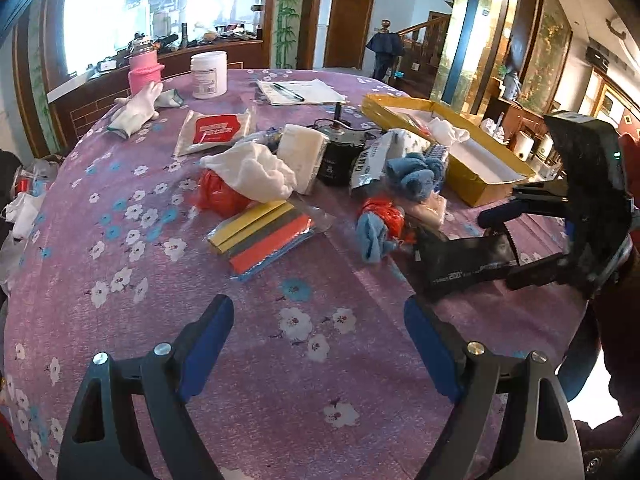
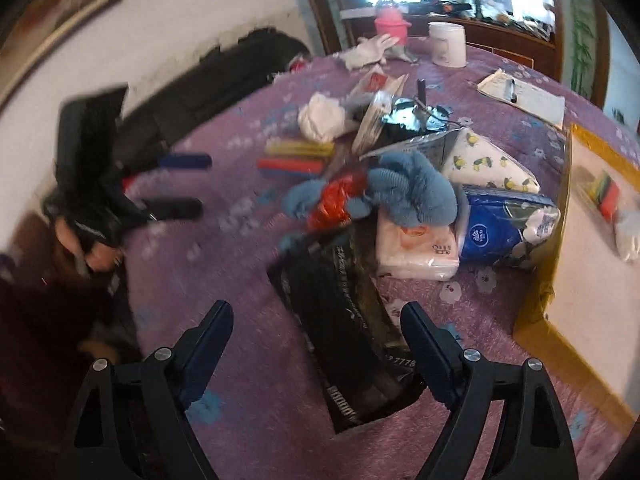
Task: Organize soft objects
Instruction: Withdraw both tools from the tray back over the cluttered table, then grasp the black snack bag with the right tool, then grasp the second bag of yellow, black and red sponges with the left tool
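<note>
1. one yellow box [image 1: 476,190] sits near the far right edge of the tabletop [image 1: 280,360]. its white inside holds a white cloth [image 1: 448,130] and a small pack with bright stripes [image 2: 606,194].
2. one white jar [image 1: 209,74] with its lid on stands at the far edge, next to one pink bottle [image 1: 145,70]. you cannot see inside either.
3. two grippers are in view. the left gripper [image 1: 318,340] has its jaws wide apart over bare cloth, with nothing between them.
4. the right gripper [image 2: 316,338] also has its jaws wide apart. a flat black pack [image 2: 344,340] lies on the tabletop under them, and the pads do not press on it.
5. the soft things lie in a heap in the middle of the tabletop: one fluffy blue cloth [image 2: 404,196], one shiny red bag [image 2: 336,200], one white rag [image 1: 252,172] and one more red bag [image 1: 218,196] under it.
6. three tissue packs lie next to the heap: one blue [image 2: 496,232], one white and pink [image 2: 416,254], one with lemons [image 2: 488,164].
7. one white glove [image 1: 134,110] lies by the pink bottle.
8. one pack of coloured strips [image 1: 264,238] lies flat near the heap.
9. a purple cloth with white and blue flowers covers the tabletop. the room has a bright window [image 1: 160,12] and a brown door [image 1: 348,24].
</note>
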